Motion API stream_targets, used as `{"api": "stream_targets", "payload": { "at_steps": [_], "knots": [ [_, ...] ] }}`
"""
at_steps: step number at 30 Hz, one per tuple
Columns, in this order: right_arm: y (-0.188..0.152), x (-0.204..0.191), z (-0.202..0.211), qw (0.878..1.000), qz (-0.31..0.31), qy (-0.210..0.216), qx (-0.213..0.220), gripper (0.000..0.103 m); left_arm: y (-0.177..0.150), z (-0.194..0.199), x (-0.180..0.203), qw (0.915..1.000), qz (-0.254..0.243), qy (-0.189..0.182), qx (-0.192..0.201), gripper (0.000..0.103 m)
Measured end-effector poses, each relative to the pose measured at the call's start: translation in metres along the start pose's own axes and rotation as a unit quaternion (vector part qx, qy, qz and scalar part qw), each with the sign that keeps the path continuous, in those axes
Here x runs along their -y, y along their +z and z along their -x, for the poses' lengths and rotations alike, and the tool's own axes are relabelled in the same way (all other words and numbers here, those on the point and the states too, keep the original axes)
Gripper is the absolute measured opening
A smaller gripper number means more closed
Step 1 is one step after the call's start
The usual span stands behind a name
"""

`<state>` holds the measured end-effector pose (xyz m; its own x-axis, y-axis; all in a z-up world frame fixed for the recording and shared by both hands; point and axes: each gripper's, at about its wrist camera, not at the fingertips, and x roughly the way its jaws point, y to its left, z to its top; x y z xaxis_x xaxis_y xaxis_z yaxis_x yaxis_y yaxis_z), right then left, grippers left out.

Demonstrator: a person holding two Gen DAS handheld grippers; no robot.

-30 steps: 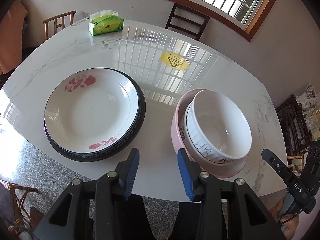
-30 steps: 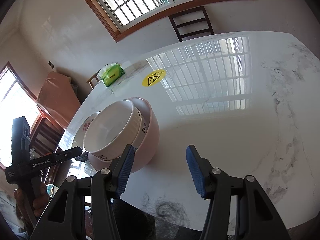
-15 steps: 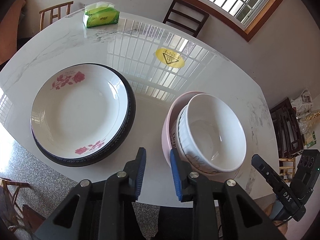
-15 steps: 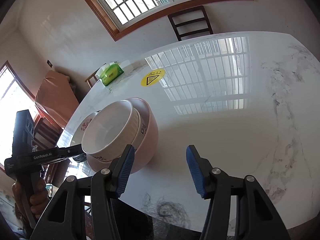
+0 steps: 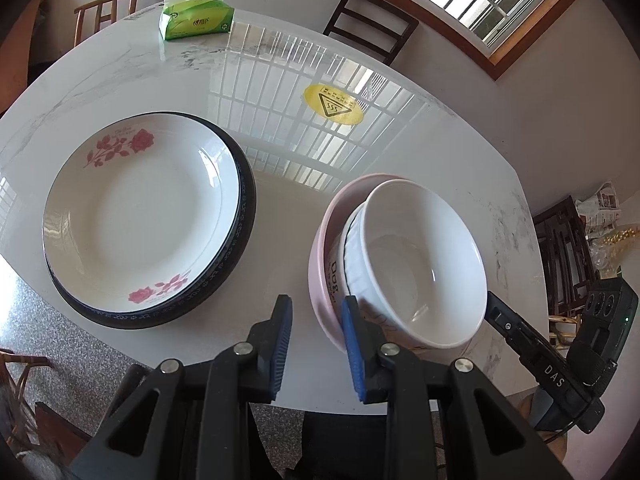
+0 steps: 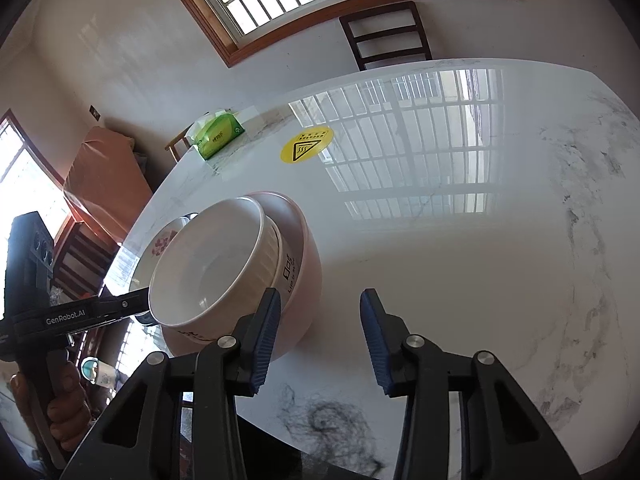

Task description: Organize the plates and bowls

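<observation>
A white rose-patterned plate (image 5: 136, 216) lies on a dark plate (image 5: 244, 248) at the table's left. To its right a white ribbed bowl (image 5: 416, 264) sits tilted inside a pink bowl (image 5: 320, 276). My left gripper (image 5: 316, 344) hovers at the table's near edge beside the pink bowl's wall. Its jaws stand a narrow gap apart and its pads grip nothing. My right gripper (image 6: 320, 336) is just right of the pink bowl (image 6: 304, 280), jaws closing, with only the table behind the gap. The left gripper's finger (image 6: 120, 306) ends at the rim of the white bowl (image 6: 208, 276).
A green tissue pack (image 5: 196, 16) lies at the far side of the marble table (image 5: 400, 148), and a yellow warning sticker (image 5: 334, 104) marks its middle. Chairs (image 5: 372, 28) stand beyond the far edge. A hand (image 6: 64, 412) holds the left gripper's grip.
The left jaws have narrowed to a small gap, and the right jaws have drawn closer together. The plates and bowls lie where they were.
</observation>
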<state>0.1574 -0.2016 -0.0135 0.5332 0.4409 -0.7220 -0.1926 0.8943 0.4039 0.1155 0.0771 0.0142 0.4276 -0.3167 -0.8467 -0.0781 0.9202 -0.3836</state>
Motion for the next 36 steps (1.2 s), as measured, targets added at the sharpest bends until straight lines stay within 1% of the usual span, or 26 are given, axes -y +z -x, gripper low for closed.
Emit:
{"api": "stream_targets", "payload": {
  "at_steps": [3,9,11,13,16,18,21,27,32,36],
  "knots": [
    [0.005,0.001,-0.006,1.0,-0.005,0.005,-0.011,0.038,0.0,-0.002,0.0,1.0,0.006,-0.001,0.0,0.026],
    [0.009,-0.001,-0.016,1.0,-0.004,0.0,-0.028,0.038,0.0,-0.003,-0.001,0.9997,0.024,-0.003,-0.002,0.026],
    [0.011,-0.002,-0.018,0.999,-0.002,-0.006,-0.032,0.038,0.001,-0.004,-0.005,0.9995,0.032,0.003,-0.003,0.029],
    [0.013,-0.003,-0.019,0.999,0.002,-0.013,-0.034,0.038,0.001,-0.004,-0.007,0.999,0.043,0.012,-0.005,0.035],
    [0.016,-0.005,-0.022,0.999,0.008,-0.021,-0.042,0.038,0.003,-0.005,-0.007,0.9984,0.051,0.02,-0.011,0.039],
    [0.018,-0.007,-0.025,0.998,0.02,-0.03,-0.049,0.038,0.003,-0.006,-0.008,0.9982,0.054,0.022,-0.014,0.039],
    [0.021,-0.01,-0.028,0.997,0.034,-0.039,-0.059,0.038,0.004,-0.008,-0.005,0.998,0.051,0.035,-0.012,0.039],
    [0.026,-0.009,-0.03,0.995,0.049,-0.043,-0.07,0.038,0.002,-0.01,0.0,0.9974,0.046,0.055,-0.004,0.039],
    [0.029,-0.01,-0.032,0.994,0.058,-0.043,-0.083,0.038,0.003,-0.011,0.002,0.9975,0.043,0.056,0.001,0.039],
    [0.03,-0.01,-0.033,0.993,0.06,-0.044,-0.089,0.038,0.004,-0.015,-0.002,0.997,0.062,0.046,-0.001,0.039]
  ]
}}
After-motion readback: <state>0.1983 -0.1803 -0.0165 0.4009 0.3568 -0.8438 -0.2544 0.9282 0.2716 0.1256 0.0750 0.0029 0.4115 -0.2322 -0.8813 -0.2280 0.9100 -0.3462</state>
